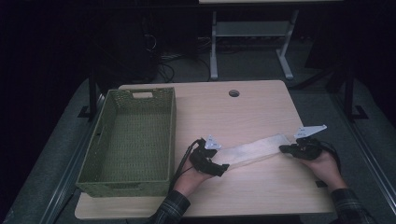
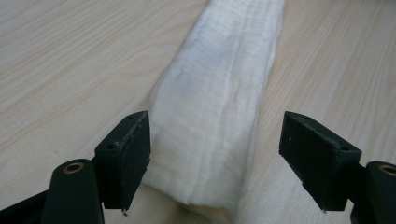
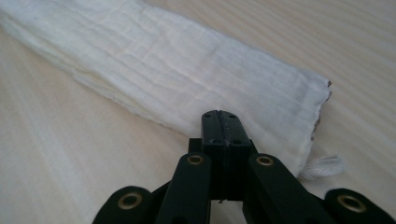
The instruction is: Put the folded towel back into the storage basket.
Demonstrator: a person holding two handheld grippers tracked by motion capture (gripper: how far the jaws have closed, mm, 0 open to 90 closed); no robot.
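The pale wood counter (image 1: pixel 261 107) gives me bare room past the green basket (image 1: pixel 95 156), and the folded white cloth (image 1: pixel 254 150) lies across its near middle, soft, light and floppy. My left claw (image 2: pixel 215 154) gapes around one end without pinching; my right claw (image 3: pixel 219 128), clamped shut on nothing, sits at the other end's edge, where I'd grip.

The green woven basket (image 1: pixel 128 140) stands along the left side of the table (image 1: pixel 261 100) and blocks that side with its high walls. The folded white cloth (image 1: pixel 252 150) lies flat across the middle, low enough to pass over. Behind the cloth the table top is free up to the round cable hole (image 1: pixel 234 93). The front edge is also free.
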